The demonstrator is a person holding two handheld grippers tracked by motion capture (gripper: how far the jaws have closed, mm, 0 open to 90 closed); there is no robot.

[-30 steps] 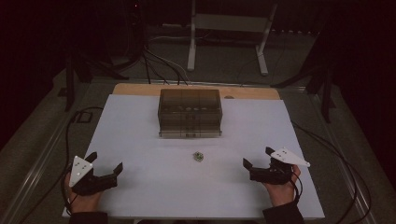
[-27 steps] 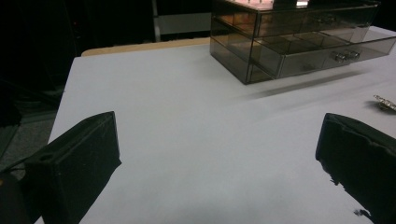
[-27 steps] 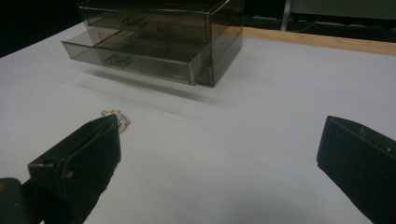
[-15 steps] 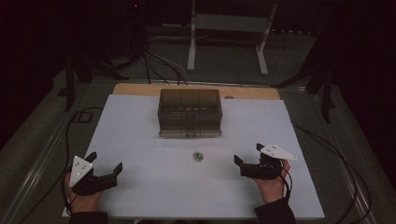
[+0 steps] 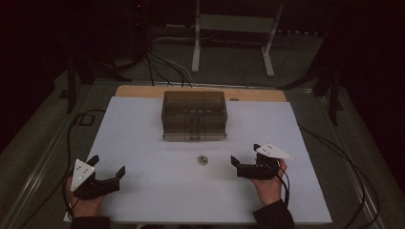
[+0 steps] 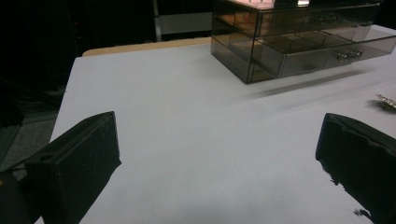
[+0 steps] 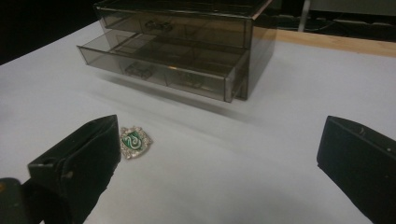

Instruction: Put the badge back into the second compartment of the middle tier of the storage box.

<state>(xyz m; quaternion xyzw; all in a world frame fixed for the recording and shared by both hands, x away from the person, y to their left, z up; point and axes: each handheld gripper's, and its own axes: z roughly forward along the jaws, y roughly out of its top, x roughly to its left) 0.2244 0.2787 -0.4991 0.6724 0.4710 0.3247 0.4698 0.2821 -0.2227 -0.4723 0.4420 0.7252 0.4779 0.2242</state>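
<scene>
Dim light is falling from above; the white table (image 5: 157, 133) is glowing faintly, surroundings are sinking into grainy black.

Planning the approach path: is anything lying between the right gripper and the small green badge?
No. In the high view, only bare white table separates the right gripper from the green badge; the drawer box stands farther back.

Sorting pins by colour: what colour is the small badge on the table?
Green with a silvery edge; the badge shows best in the right gripper view.
</scene>
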